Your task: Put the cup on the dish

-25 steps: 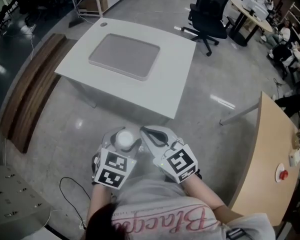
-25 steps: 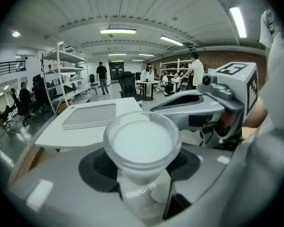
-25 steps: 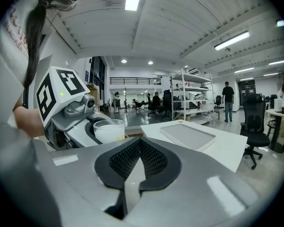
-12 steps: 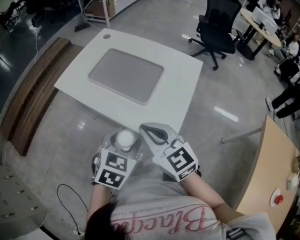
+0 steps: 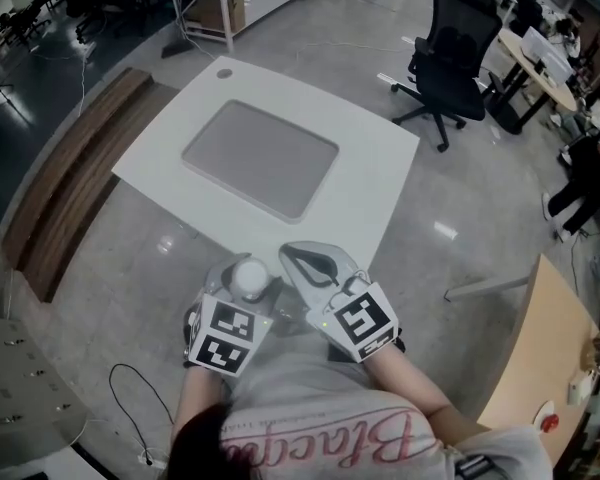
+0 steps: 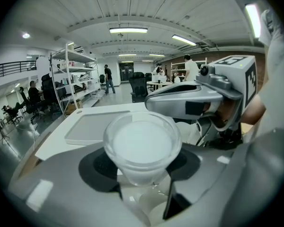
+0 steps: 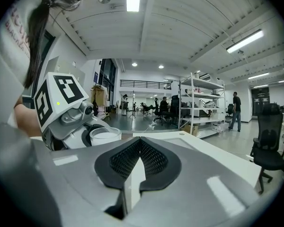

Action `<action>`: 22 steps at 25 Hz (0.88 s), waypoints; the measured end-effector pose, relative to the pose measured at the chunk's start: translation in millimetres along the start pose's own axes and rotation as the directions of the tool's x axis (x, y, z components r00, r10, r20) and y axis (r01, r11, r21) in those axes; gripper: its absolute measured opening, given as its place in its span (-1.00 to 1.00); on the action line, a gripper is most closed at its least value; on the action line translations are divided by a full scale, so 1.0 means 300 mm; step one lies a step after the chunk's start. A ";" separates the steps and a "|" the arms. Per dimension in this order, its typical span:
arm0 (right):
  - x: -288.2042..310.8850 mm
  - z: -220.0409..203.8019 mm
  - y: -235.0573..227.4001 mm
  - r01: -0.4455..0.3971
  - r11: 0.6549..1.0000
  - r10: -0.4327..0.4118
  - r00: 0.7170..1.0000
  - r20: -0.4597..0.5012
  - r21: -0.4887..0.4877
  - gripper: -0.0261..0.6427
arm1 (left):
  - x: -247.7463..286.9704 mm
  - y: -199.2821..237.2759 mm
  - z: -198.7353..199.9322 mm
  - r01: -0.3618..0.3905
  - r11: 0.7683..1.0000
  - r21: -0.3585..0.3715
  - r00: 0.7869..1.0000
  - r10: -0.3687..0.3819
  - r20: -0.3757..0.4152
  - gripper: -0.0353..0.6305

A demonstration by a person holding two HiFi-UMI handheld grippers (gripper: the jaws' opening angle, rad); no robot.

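Showing the cup, translucent white and upright, clamped at its lower wall between the jaws of our left gripper; we hold it close to the body, over the floor and short of the white table. Our right gripper, just beside the left, has its jaws pressed together on nothing. The flat grey dish lies at the table's centre, well apart from the cup.

2 grey grippers; pink-lettered shirt
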State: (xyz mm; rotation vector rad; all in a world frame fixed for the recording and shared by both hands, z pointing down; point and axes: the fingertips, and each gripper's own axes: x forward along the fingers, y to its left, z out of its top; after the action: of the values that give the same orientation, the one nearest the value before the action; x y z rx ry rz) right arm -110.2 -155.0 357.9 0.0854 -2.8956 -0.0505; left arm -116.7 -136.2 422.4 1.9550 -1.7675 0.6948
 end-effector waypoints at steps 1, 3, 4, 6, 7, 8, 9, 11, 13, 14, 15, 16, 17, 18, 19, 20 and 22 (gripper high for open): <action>0.008 -0.001 -0.004 -0.003 1.000 0.003 1.000 -0.005 -0.003 -0.92 | 0.005 0.008 0.000 0.000 1.000 -0.007 1.000 0.000 -0.004 -0.14; 0.024 -0.004 -0.011 -0.010 1.000 0.010 1.000 -0.015 -0.010 -0.92 | 0.018 0.027 0.007 -0.001 1.000 -0.014 1.000 0.001 -0.006 -0.14; 0.030 -0.005 -0.015 -0.013 1.000 0.013 1.000 -0.019 -0.013 -0.92 | 0.025 0.036 0.013 -0.001 1.000 -0.013 1.000 0.001 -0.005 -0.14; 0.043 -0.011 -0.028 -0.010 1.000 0.010 1.000 -0.026 -0.010 -0.92 | 0.043 0.057 0.023 -0.001 1.000 -0.007 1.000 0.001 -0.005 -0.14; 0.051 -0.013 -0.038 -0.005 1.000 0.005 1.000 -0.028 -0.004 -0.92 | 0.053 0.069 0.027 0.000 1.000 -0.005 1.000 0.000 -0.007 -0.14; 0.060 -0.016 -0.050 -0.001 1.000 0.001 1.000 -0.030 0.005 -0.92 | 0.065 0.082 0.032 0.000 1.000 -0.004 1.000 0.000 -0.011 -0.14; 0.070 -0.020 -0.063 0.001 1.000 -0.001 0.999 -0.034 0.015 -0.92 | 0.076 0.094 0.037 0.001 1.000 -0.005 1.000 -0.001 -0.015 -0.14; 0.091 -0.028 -0.088 0.001 0.999 0.001 0.999 -0.048 0.034 -0.92 | 0.103 0.119 0.054 0.006 1.000 -0.008 1.000 -0.006 -0.017 -0.14; 0.116 -0.037 -0.110 0.001 0.999 0.002 0.998 -0.062 0.047 -0.92 | 0.132 0.148 0.071 0.014 1.000 -0.011 1.000 -0.014 -0.014 -0.14; 0.128 -0.040 -0.121 0.003 0.999 0.000 0.998 -0.066 0.054 -0.92 | 0.148 0.164 0.080 0.018 1.000 -0.013 1.000 -0.018 -0.010 -0.14; 0.140 -0.043 -0.134 0.006 0.998 -0.002 0.998 -0.069 0.061 -0.92 | 0.163 0.179 0.087 0.021 1.000 -0.017 1.000 -0.021 -0.010 -0.14; 0.151 -0.047 -0.146 0.009 0.997 -0.004 0.997 -0.072 0.072 -0.92 | 0.178 0.194 0.091 0.023 1.000 -0.022 1.000 -0.023 -0.014 -0.14; 0.161 -0.051 -0.159 0.012 0.996 -0.006 0.997 -0.077 0.084 -0.92 | 0.193 0.209 0.097 0.024 0.999 -0.024 1.000 -0.025 -0.018 -0.14; 0.173 -0.058 -0.171 0.013 0.995 -0.005 0.997 -0.083 0.098 -0.92 | 0.209 0.225 0.104 0.024 0.999 -0.024 1.000 -0.025 -0.017 -0.14; 0.186 -0.065 -0.183 0.013 0.994 -0.003 0.996 -0.091 0.110 -0.92 | 0.228 0.241 0.108 0.025 0.999 -0.024 1.000 -0.025 -0.015 -0.14; 0.200 -0.073 -0.194 0.013 0.993 -0.001 0.995 -0.098 0.119 -0.92 | 0.247 0.257 0.110 0.025 0.999 -0.024 1.000 -0.025 -0.014 -0.14; 0.230 -0.086 -0.216 0.014 0.991 0.000 0.994 -0.109 0.130 -0.92 | 0.283 0.291 0.113 0.024 0.999 -0.025 1.000 -0.024 -0.017 -0.14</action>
State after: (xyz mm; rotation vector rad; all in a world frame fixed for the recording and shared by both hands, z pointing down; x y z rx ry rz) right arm -167.4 -224.6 396.8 0.1177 -2.7868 0.1383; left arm -194.5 -233.2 445.1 1.9455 -1.7317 0.6766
